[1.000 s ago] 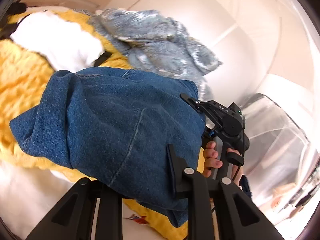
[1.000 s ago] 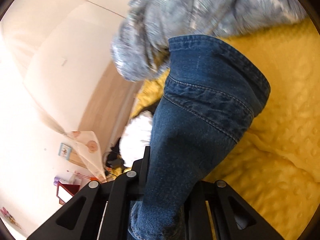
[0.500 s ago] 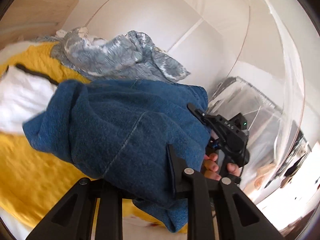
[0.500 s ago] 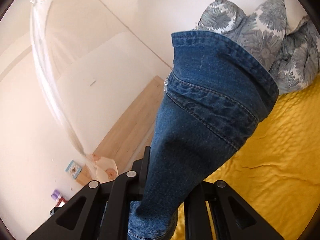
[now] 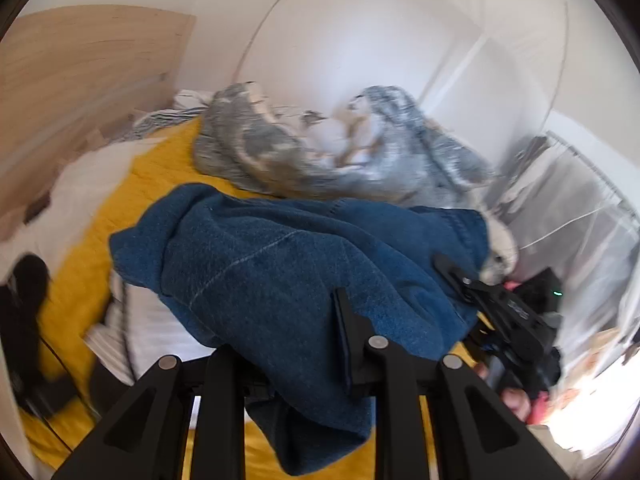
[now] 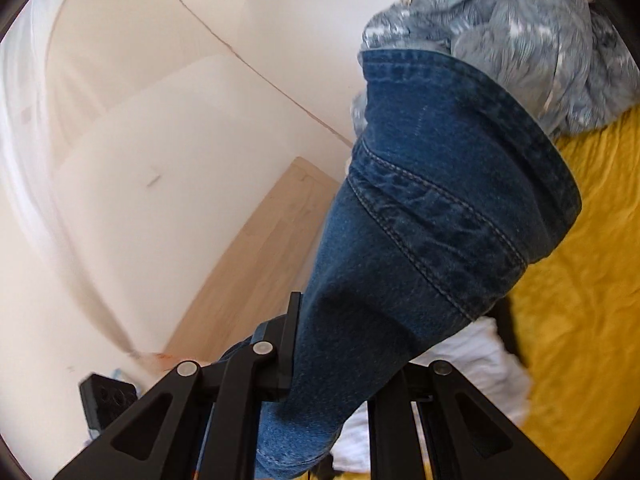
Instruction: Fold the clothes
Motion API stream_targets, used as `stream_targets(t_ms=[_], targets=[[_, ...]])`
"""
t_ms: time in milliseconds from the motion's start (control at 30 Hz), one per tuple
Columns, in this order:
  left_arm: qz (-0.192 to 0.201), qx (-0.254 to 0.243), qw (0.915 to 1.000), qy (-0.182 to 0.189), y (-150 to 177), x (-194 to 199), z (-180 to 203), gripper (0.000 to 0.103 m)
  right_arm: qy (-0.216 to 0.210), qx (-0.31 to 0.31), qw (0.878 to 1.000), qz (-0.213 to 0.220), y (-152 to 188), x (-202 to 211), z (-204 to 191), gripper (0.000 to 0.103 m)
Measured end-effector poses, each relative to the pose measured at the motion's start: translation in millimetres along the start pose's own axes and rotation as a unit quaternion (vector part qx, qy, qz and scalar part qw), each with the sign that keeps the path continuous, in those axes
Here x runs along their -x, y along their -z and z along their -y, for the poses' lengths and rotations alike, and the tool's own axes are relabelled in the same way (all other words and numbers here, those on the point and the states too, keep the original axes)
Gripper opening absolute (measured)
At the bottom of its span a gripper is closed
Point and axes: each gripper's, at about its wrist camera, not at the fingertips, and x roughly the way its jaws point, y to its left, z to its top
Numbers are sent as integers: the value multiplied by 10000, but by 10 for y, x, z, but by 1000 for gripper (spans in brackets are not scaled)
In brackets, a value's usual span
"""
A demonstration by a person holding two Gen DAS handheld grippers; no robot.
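Jeans (image 5: 280,276) of blue denim are hanging bunched between the two tools, held up above a yellow bedspread (image 5: 156,168). In the left wrist view the left gripper (image 5: 280,364) is clamping a thick fold of the denim between its two black fingers, and the cloth is draping over and in front of them and spilling down past the lower edge of the fingers. At the right of that view the right gripper (image 5: 460,276) is reaching into the far edge of the same denim, with a person's hand (image 5: 516,396) wrapping around its handle. In the right wrist view the right gripper (image 6: 340,364) is pinching a stitched section of the jeans (image 6: 432,216), its fingers nearly together on the cloth, and a hemmed band with double seams is curling over the top of the bundle. A grey patterned quilt (image 5: 328,148) is lying crumpled on the bedspread behind the jeans, and the same quilt (image 6: 520,32) is filling the upper right of the right wrist view. A white garment (image 6: 472,364) is lying on the bedspread (image 6: 580,280) under the denim, and a pale wooden headboard (image 5: 76,76) is standing at the left against a white wall.
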Motion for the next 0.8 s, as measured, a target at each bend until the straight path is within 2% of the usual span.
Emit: stream_targets(t_ms=[100,167,233,333,433,533,667,733,800], targets=[[-136,146,9997,-130,15,-270,-421,25,307,421,9985,159,272,-365,-33,11],[-152,225,9990,-366,76,-487,-669,25,546,655,9961,210,503,-582,38,11],[-133,502,9978,-418,241,-659,-889,25,696,879,9936,133,764,-763,133,9],[-136,873,9959,-201,561,-737,-1140,25,823,1439,9861,-77,1086,-900,230,9],[-92,1130,9935,96,876,-734,-1324,28,879,1103,9896,-298,1162,-820,473,9],[-3,1402,9899,207,1036,-683,-1404,29,888,781,9915,-549,1201,-719,695,9],[35,1595,9872,24,1087,-548,-1366,38,854,496,9914,-861,1210,-724,790,13],[75,1807,9834,-138,1108,-412,-1379,42,763,162,9898,-1196,1153,-739,860,25],[220,1668,9840,-591,1136,-213,-1332,50,742,-129,9852,-1540,1105,-689,925,39]])
